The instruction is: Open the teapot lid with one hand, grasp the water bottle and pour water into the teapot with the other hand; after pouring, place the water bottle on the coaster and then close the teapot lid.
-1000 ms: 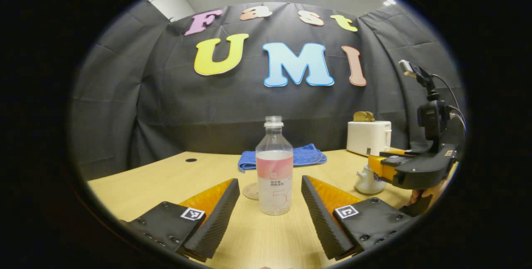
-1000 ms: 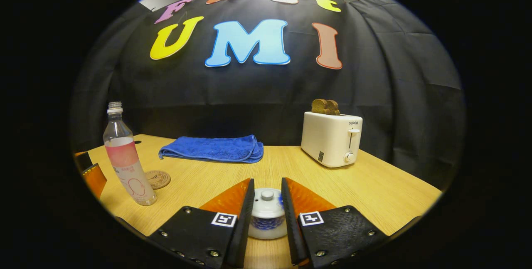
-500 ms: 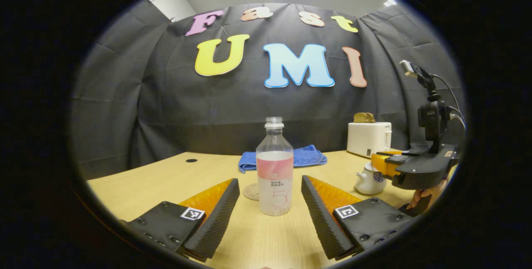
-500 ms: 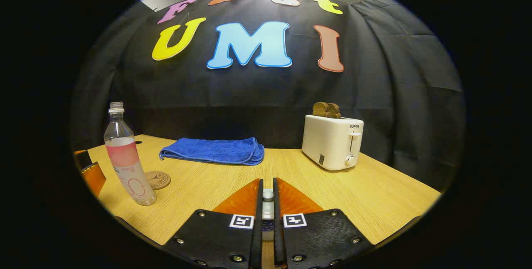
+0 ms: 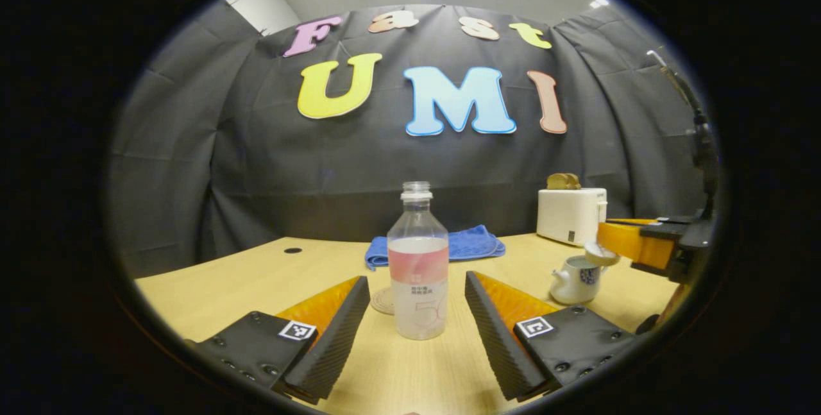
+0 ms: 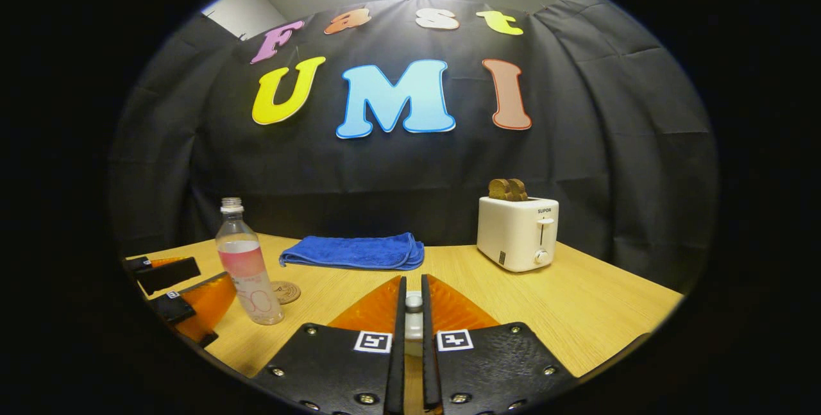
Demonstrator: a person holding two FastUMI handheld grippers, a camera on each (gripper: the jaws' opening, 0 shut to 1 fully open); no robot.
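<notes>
Holding the teapot lid pinched between its two fingers, your right tongs are closed on the knob and carry the lid clear of the pot; in the left gripper view you can see the lid hanging just above and to the right of the open teapot, with the right tongs at the far right edge. Your left tongs stand wide open with nothing between the fingers. The water bottle stands upright on the surface straight ahead of them, centred on the gap, its long axis vertical, so the coming grasp looks like a plain forward push until the fingers flank the label (the cap appears to be off already). The left tongs are clearly the nearer to it; in the right gripper view the water bottle sits well to the left, beside the left tongs. The coaster lies just behind the bottle, partly hidden by it. The teapot's opening is hard to judge from here, and its body is hidden beneath the right tongs in the right gripper view. A blue towel and a toaster sit farther back.
</notes>
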